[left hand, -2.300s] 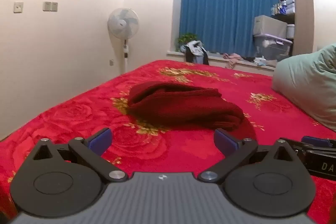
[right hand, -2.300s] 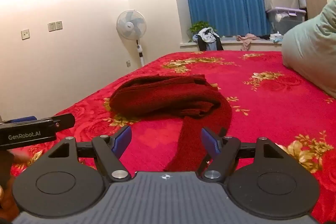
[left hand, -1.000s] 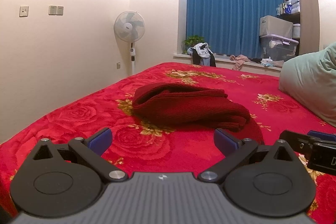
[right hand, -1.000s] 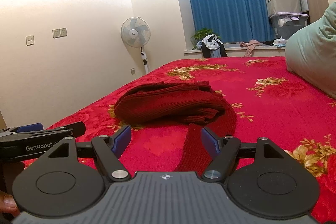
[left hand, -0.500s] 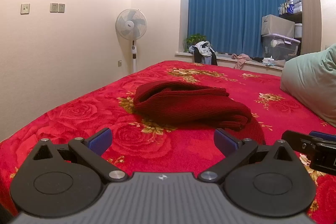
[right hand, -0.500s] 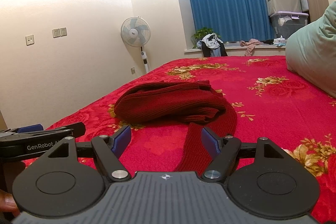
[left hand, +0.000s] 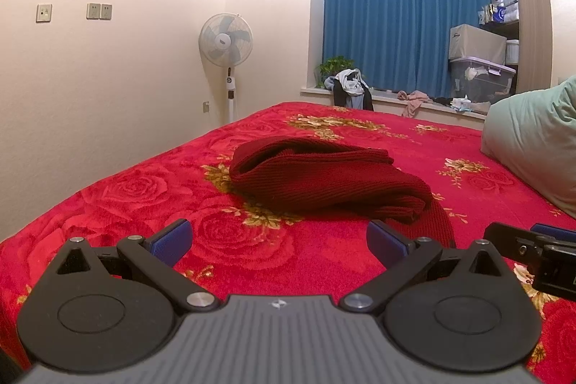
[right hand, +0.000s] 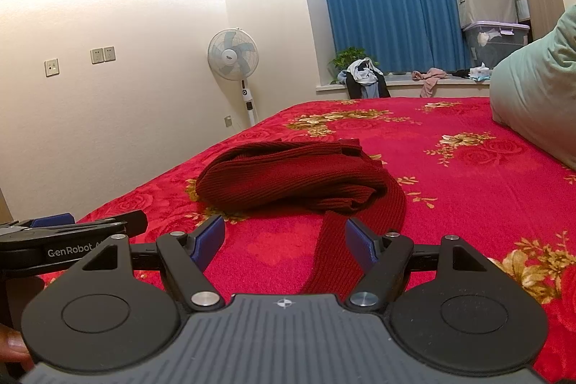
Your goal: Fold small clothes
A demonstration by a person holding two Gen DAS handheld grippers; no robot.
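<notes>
One view only: fingertip (right hand: 14, 346), perhaps thumb.

Blue curtain (left hand: 403, 20) — red floral bedspread (left hand: 118, 204)

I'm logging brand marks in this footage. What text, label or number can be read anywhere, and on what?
"GenRobot": white print on the black left gripper, seen in the right wrist view; it runs on, hidden.
White pedestal fan: hub badge too small.
Shelf boxes by the blue curtain: print blurred.
</notes>
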